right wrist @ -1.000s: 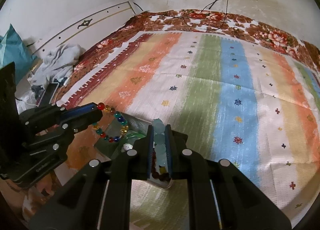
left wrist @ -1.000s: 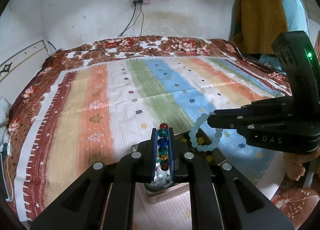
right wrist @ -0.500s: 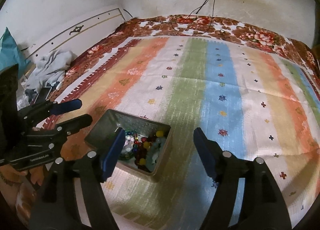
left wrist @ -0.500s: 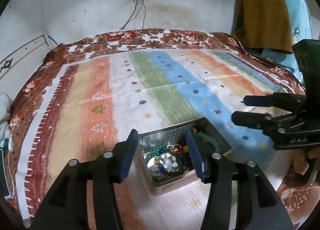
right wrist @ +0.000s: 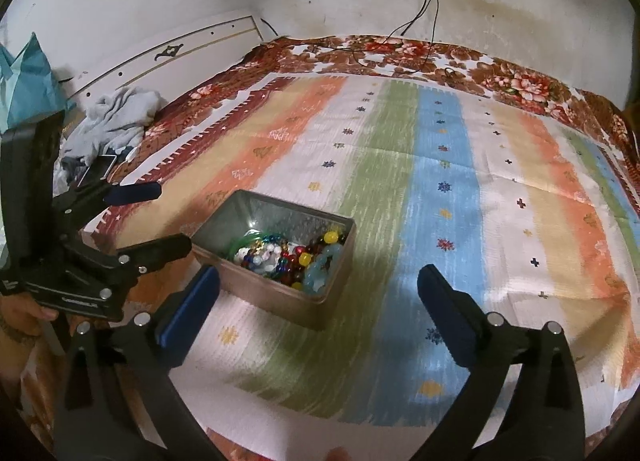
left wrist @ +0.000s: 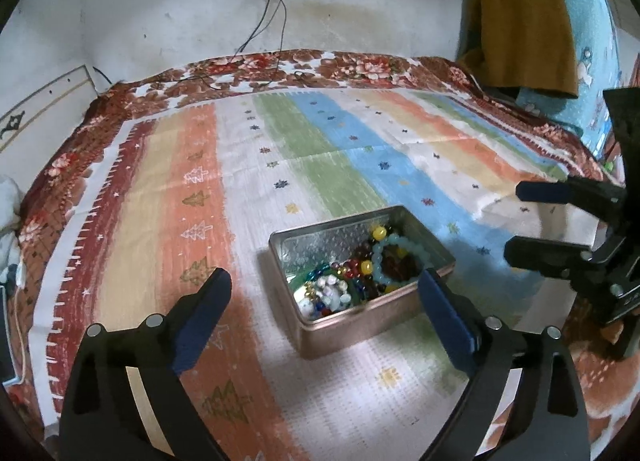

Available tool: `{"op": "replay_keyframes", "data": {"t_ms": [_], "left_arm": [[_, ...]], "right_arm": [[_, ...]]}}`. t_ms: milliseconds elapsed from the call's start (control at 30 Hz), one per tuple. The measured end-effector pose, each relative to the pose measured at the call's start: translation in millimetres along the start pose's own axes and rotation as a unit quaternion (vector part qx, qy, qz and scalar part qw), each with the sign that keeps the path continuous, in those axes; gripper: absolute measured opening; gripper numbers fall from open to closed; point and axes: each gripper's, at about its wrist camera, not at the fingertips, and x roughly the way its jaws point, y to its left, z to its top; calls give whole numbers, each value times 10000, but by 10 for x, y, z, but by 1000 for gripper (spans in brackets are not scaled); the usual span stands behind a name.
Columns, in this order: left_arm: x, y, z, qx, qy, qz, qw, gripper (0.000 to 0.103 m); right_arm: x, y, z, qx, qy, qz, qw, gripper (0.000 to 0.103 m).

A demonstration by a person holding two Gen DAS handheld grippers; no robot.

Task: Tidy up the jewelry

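Observation:
An open metal tin sits on the striped bedspread near its front edge. In it lie a pale blue bead bracelet and a heap of multicoloured bead bracelets. My left gripper hangs just short of the tin, its jaws opening wide with nothing held between them. It also shows at the left of the right wrist view as the left gripper. My right gripper stands on the tin's other side, its jaws likewise opening and empty.
The striped bedspread stretches far behind the tin. Charger cables trail from a wall socket onto its far edge. Grey clothes and a phone lie at the bed's left. Hanging clothes stand at the right. A hand holds the left gripper.
Both grippers were shut on bead bracelets above the tin. They have opened wide and drawn back, and the multicoloured and pale blue bracelets now lie in the tin.

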Motion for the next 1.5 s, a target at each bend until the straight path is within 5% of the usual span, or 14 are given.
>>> {"op": "replay_keyframes", "data": {"t_ms": [633, 1500], "left_arm": [[-19, -132, -103, 193, -23, 664, 9976, 97], [-70, -48, -96, -35, -196, 614, 9979, 97]], "right_arm": [[-5, -1, -67, 138, -37, -117, 9998, 98], [100, -14, -94, 211, 209, -28, 9996, 98]]}}
